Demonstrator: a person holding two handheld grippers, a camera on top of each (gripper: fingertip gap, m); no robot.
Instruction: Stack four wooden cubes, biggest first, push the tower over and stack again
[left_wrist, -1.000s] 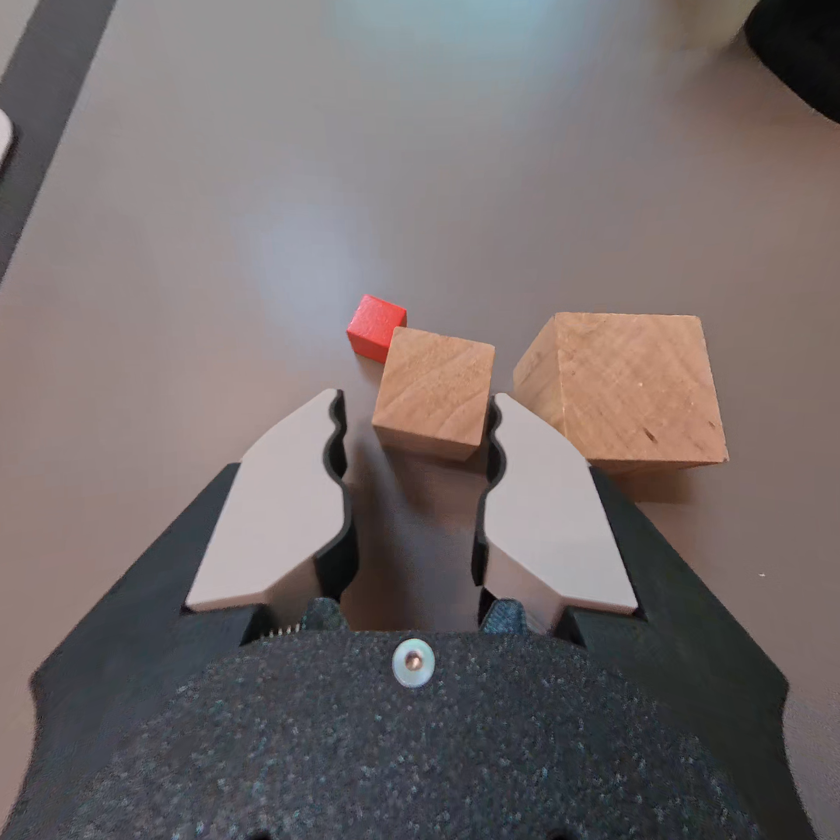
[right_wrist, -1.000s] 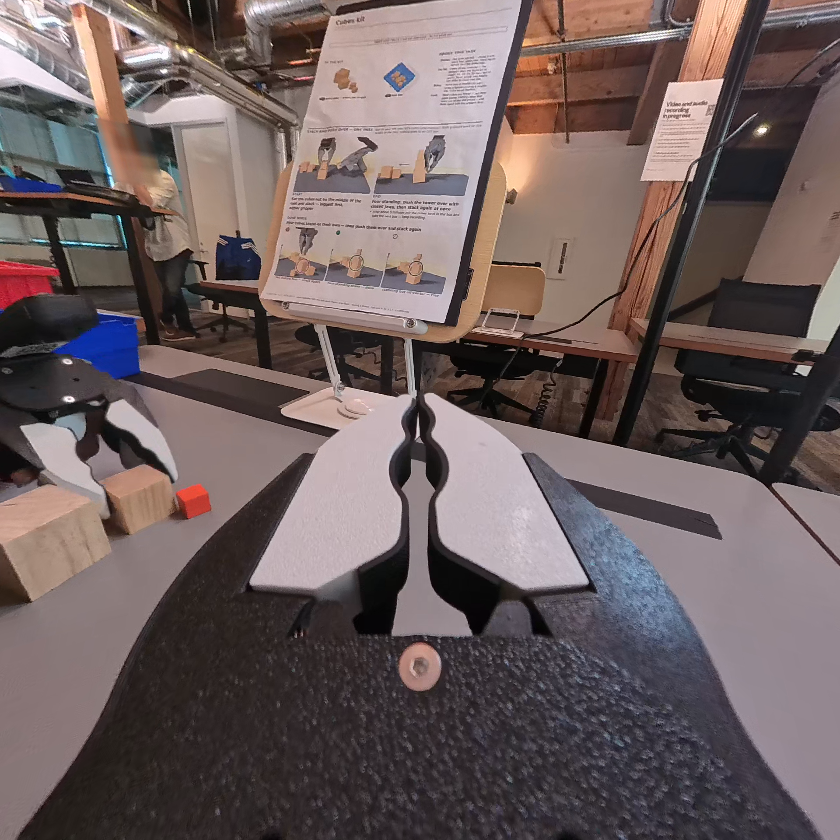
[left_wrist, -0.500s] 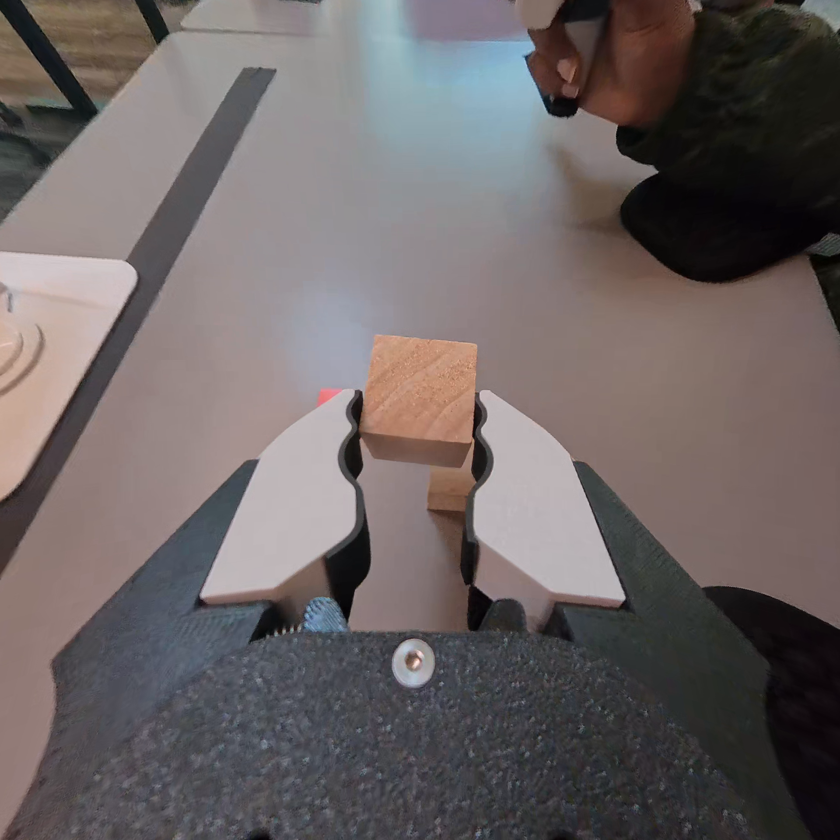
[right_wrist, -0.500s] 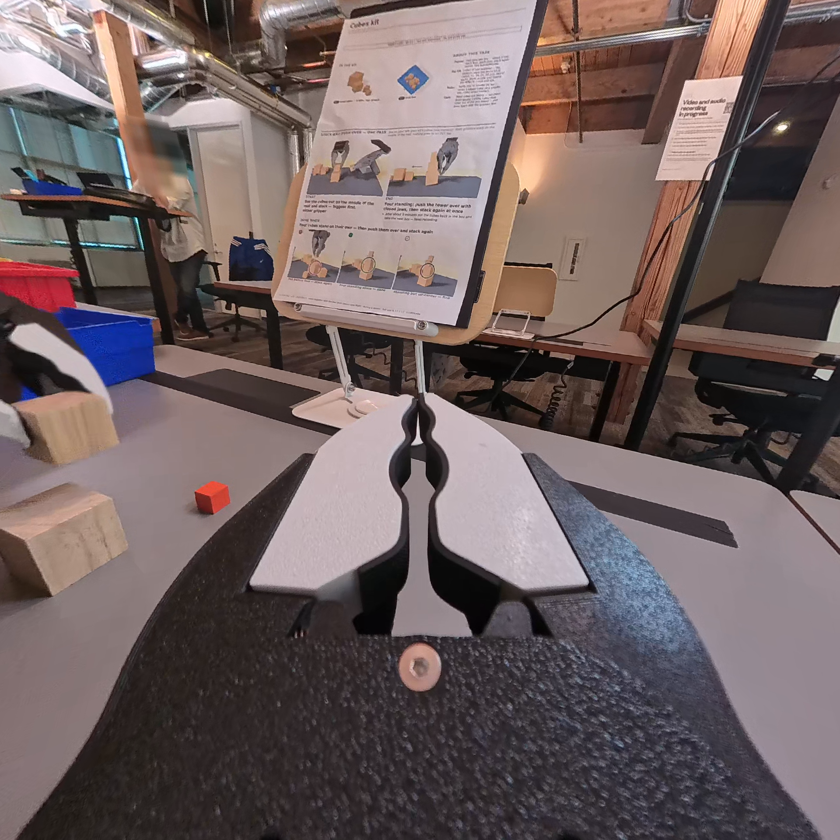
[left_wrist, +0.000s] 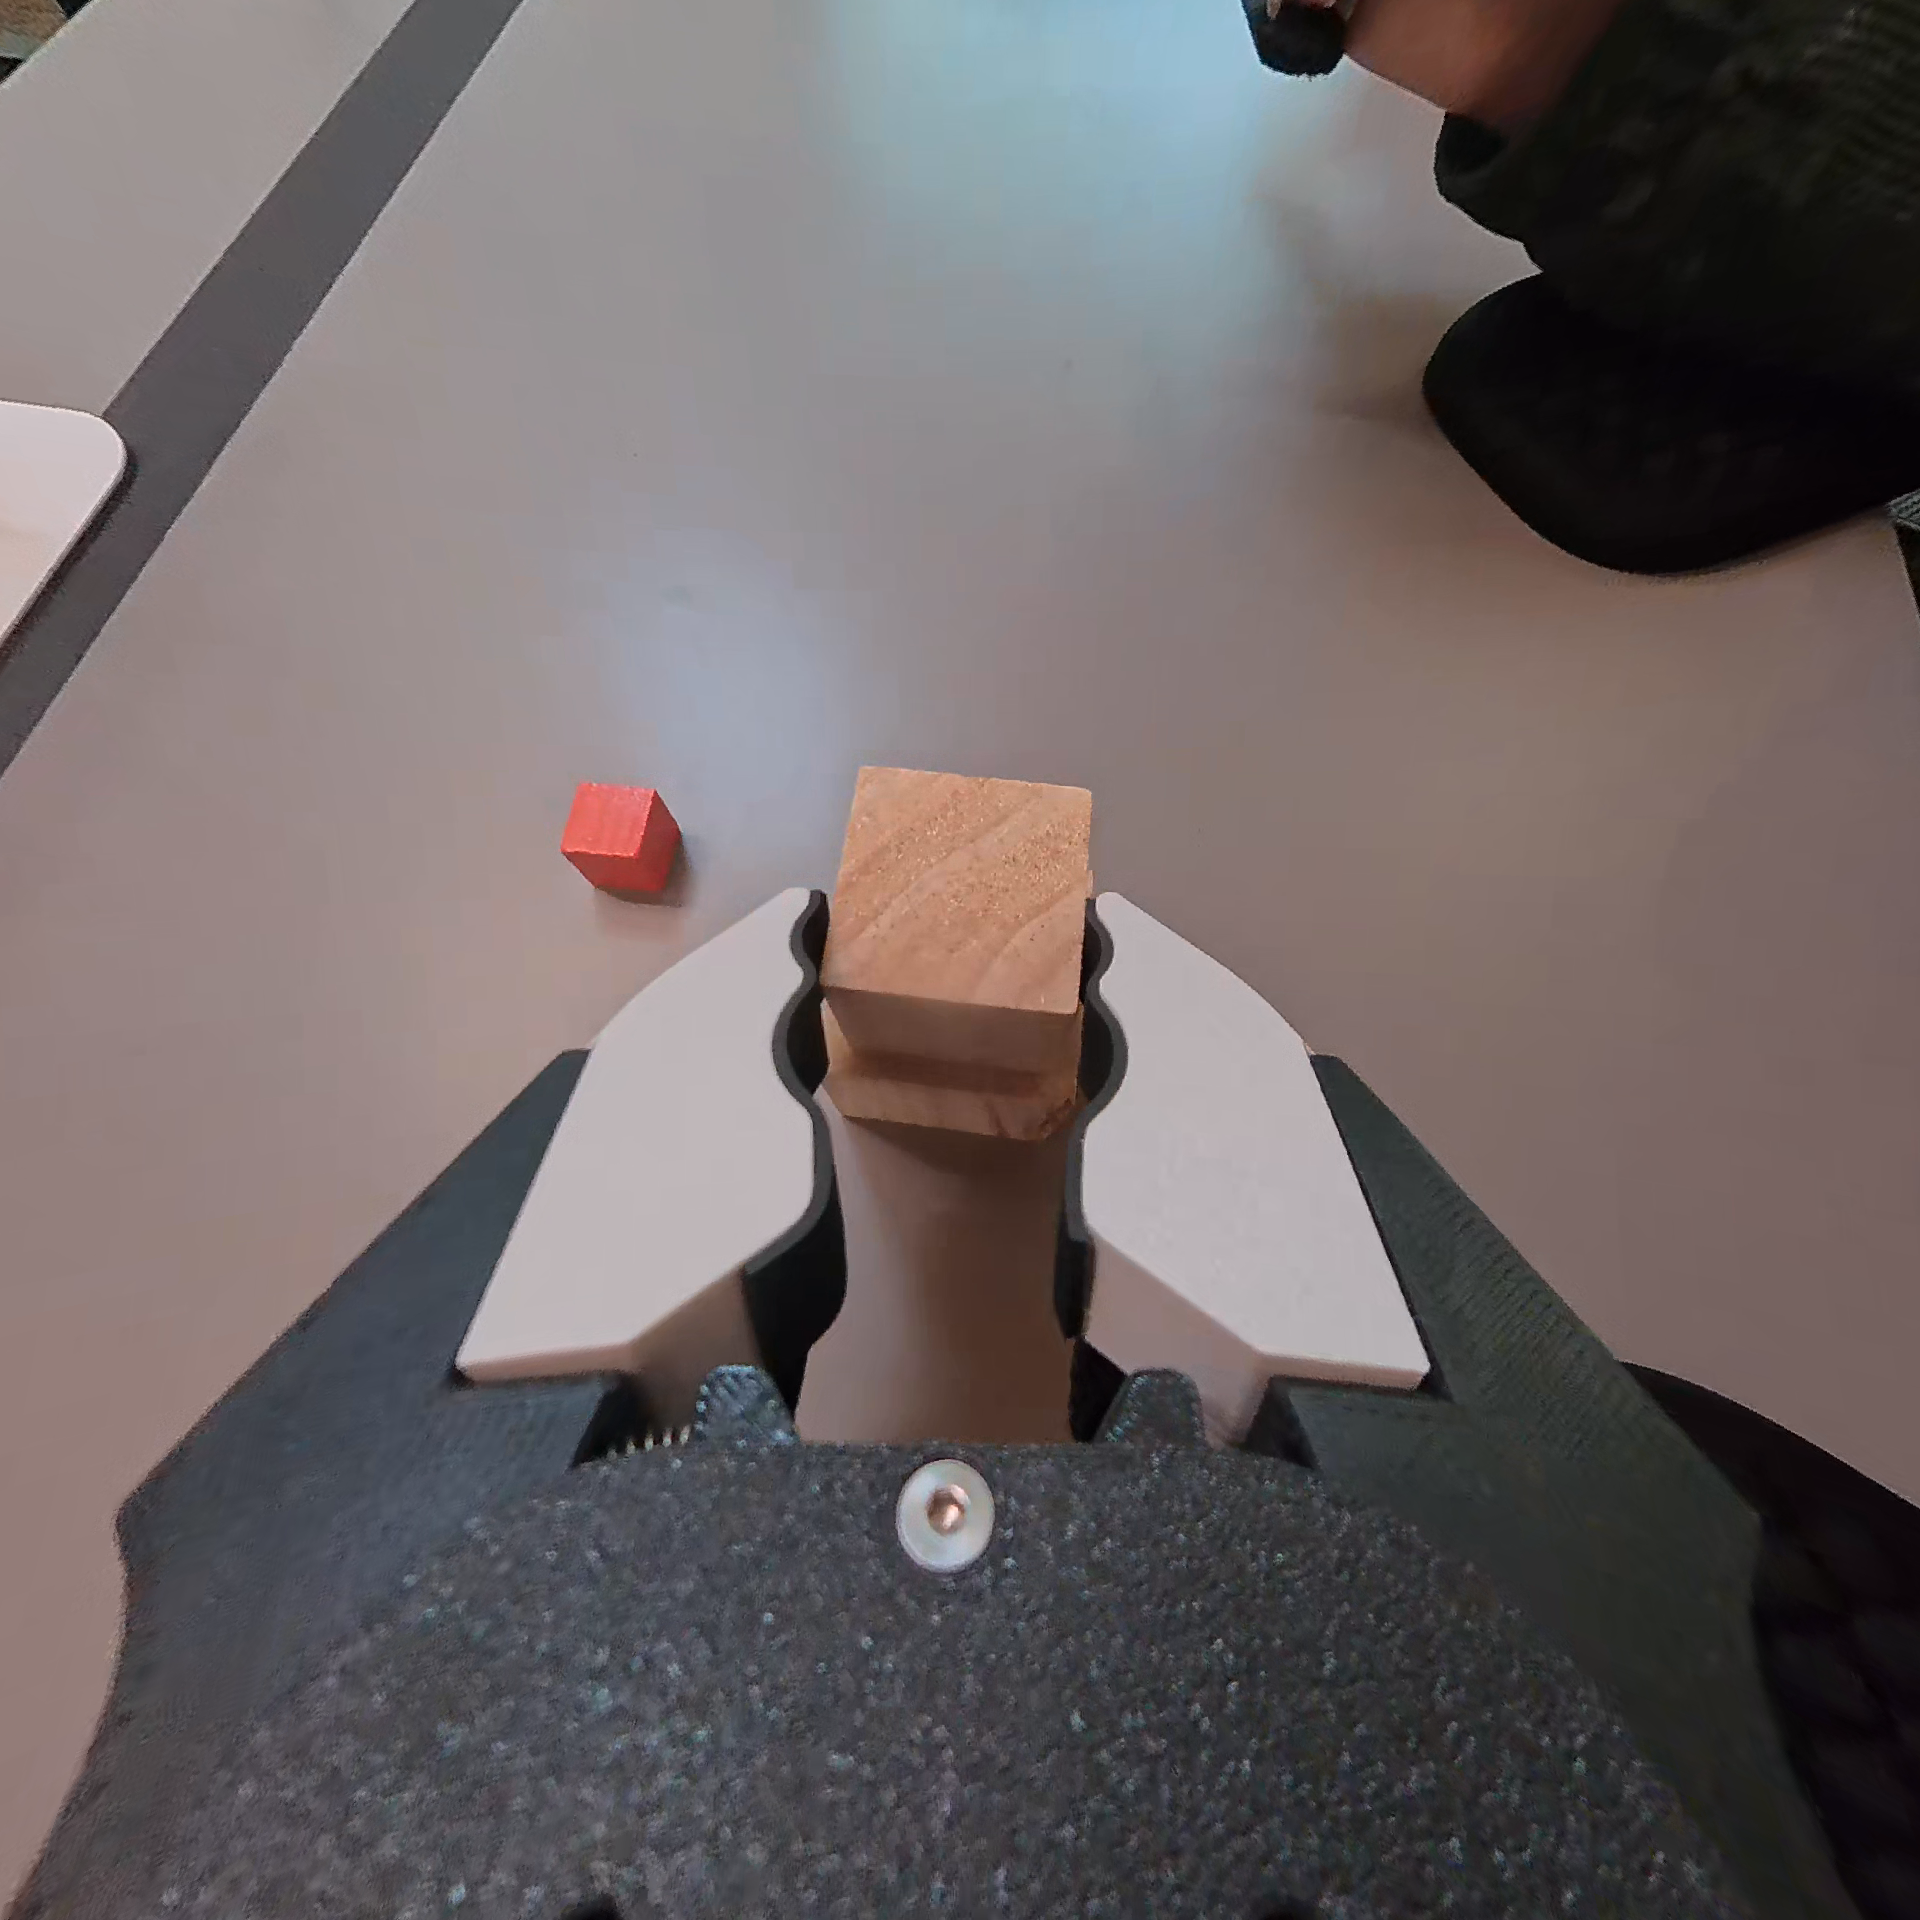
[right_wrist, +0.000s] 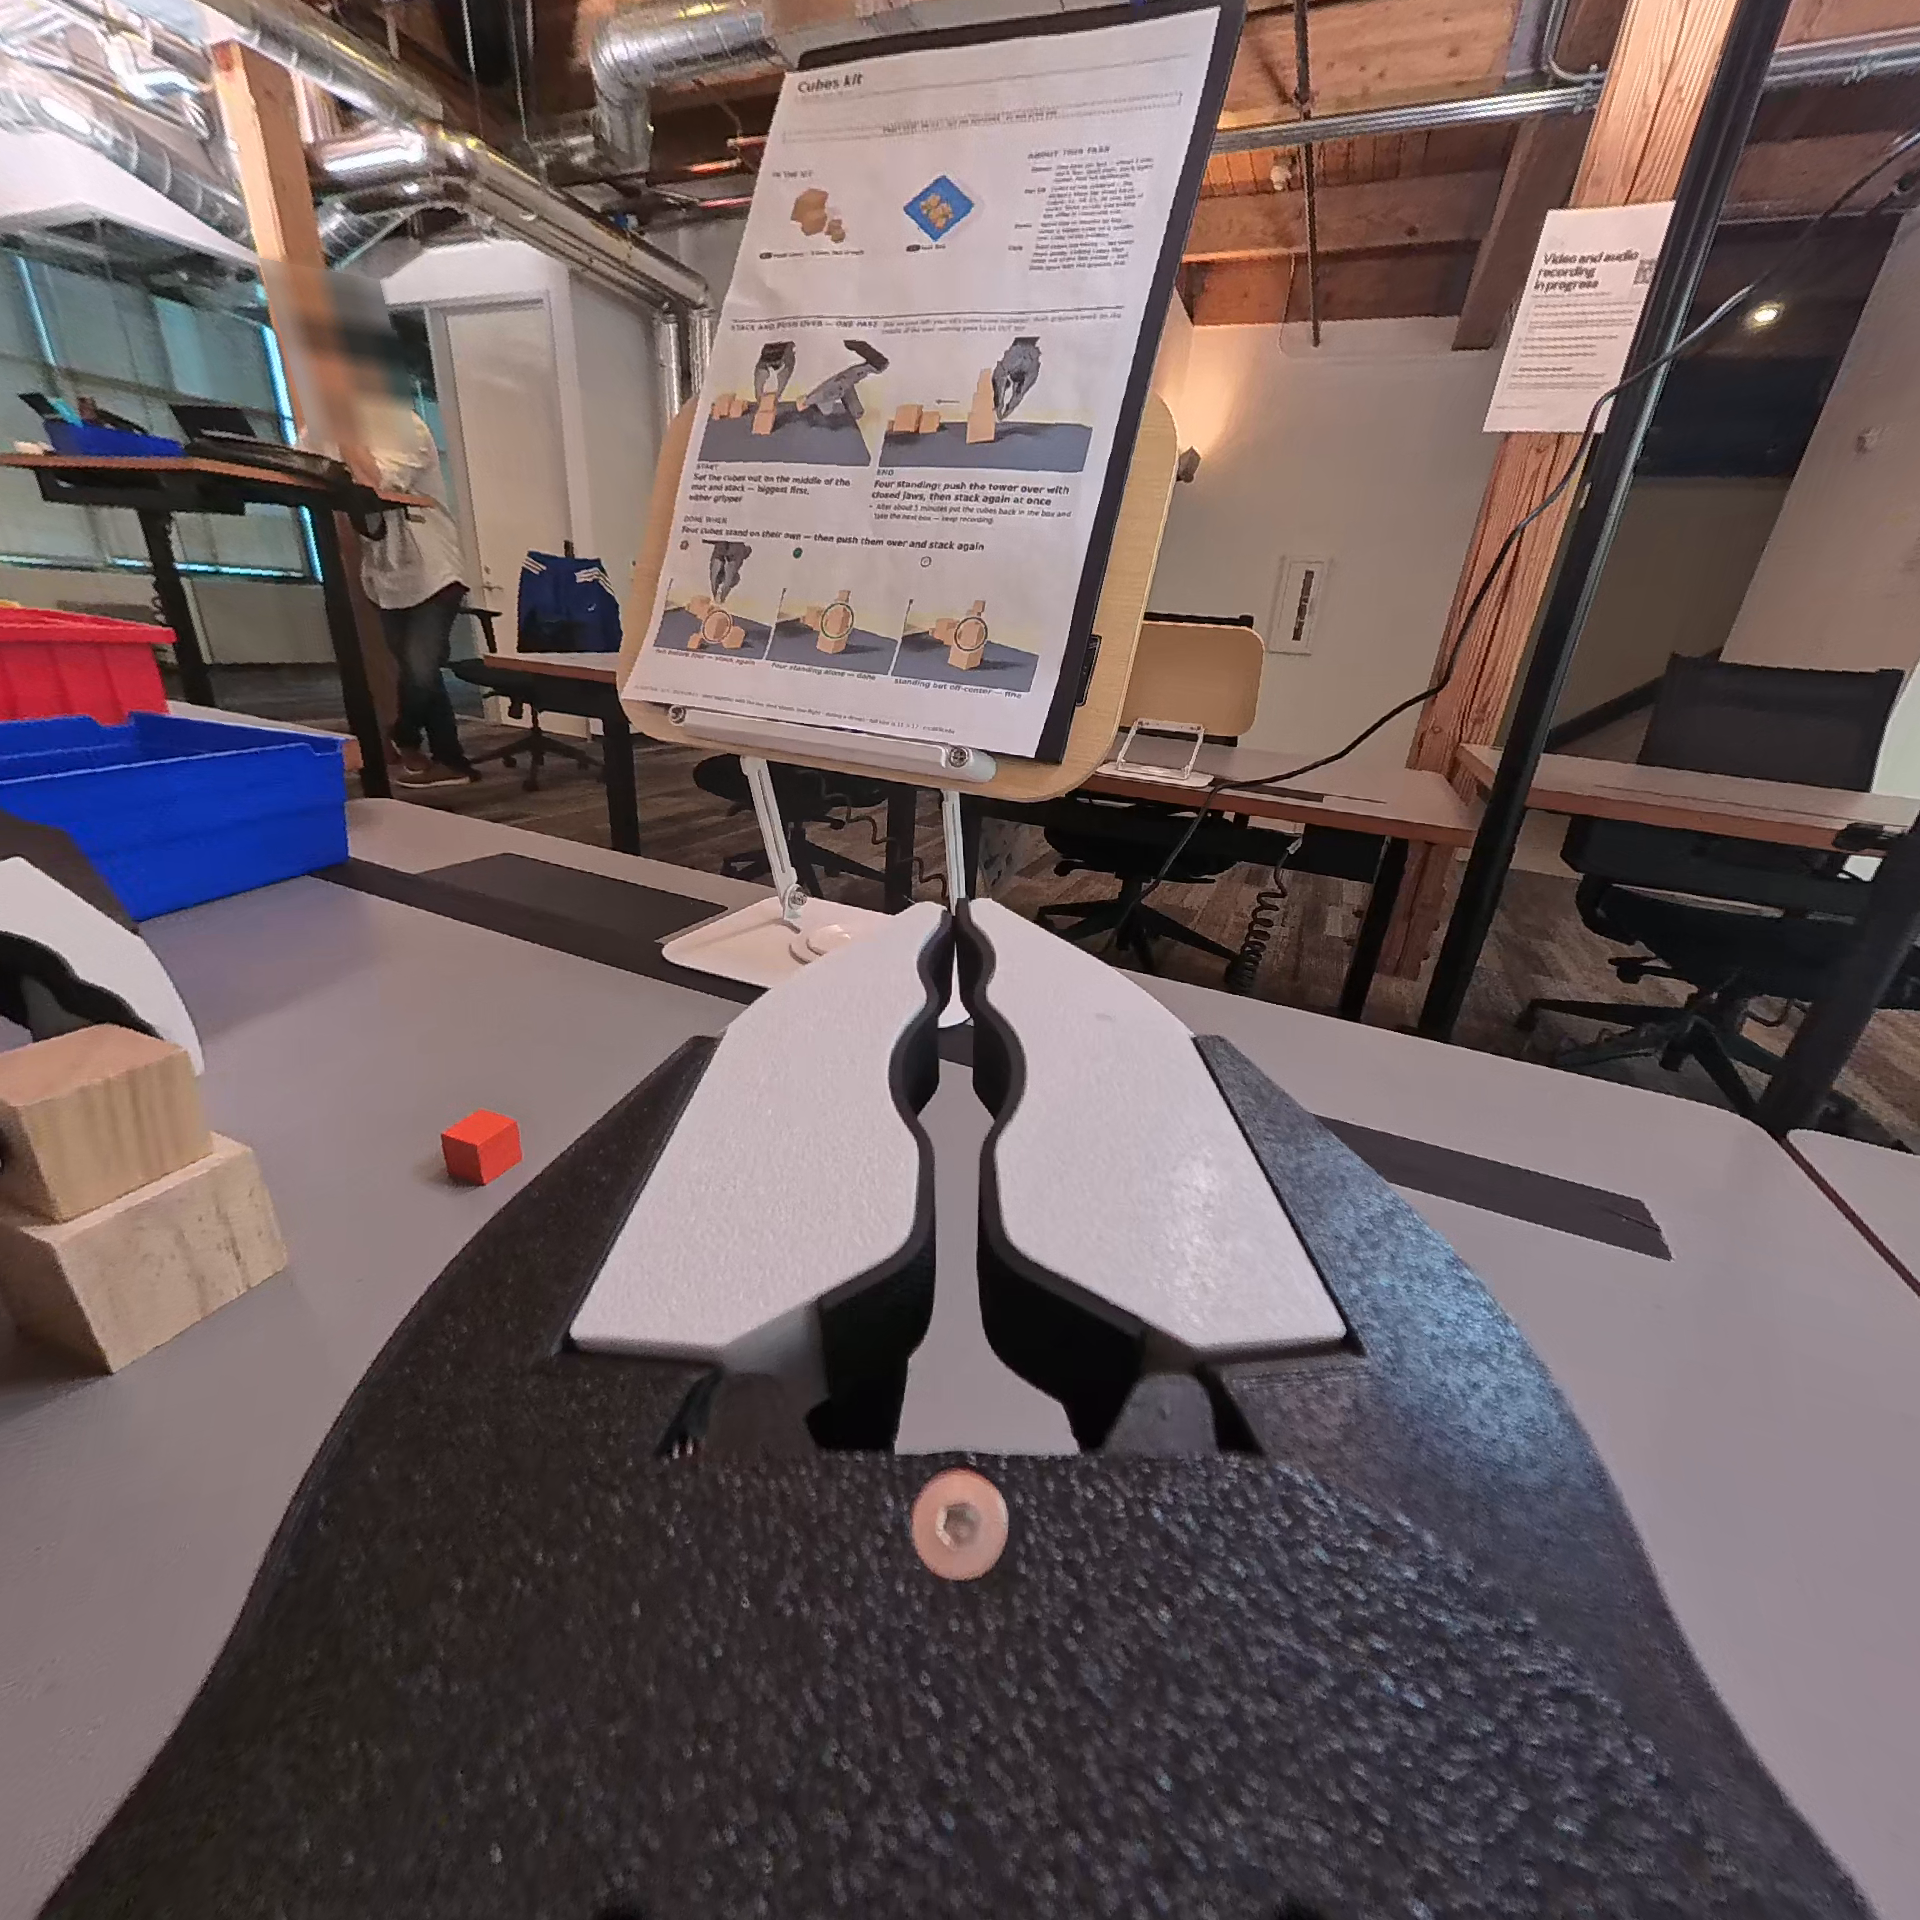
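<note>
My left gripper (left_wrist: 958, 940) clamps wooden cube (left_wrist: 961, 894), both pads pressed on its sides, resting on bigger block (right_wrist: 135, 1262) on table (left_wrist: 935, 468). Red cube (left_wrist: 619, 836) beside. Right gripper (right_wrist: 956, 914) clenched, empty.

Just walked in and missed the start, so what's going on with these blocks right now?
The left gripper has its jaws clamped on a medium wooden cube, which sits on top of a larger wooden cube on the grey table. A small red cube lies alone nearby. The right gripper is shut on nothing, off to the side.
</note>
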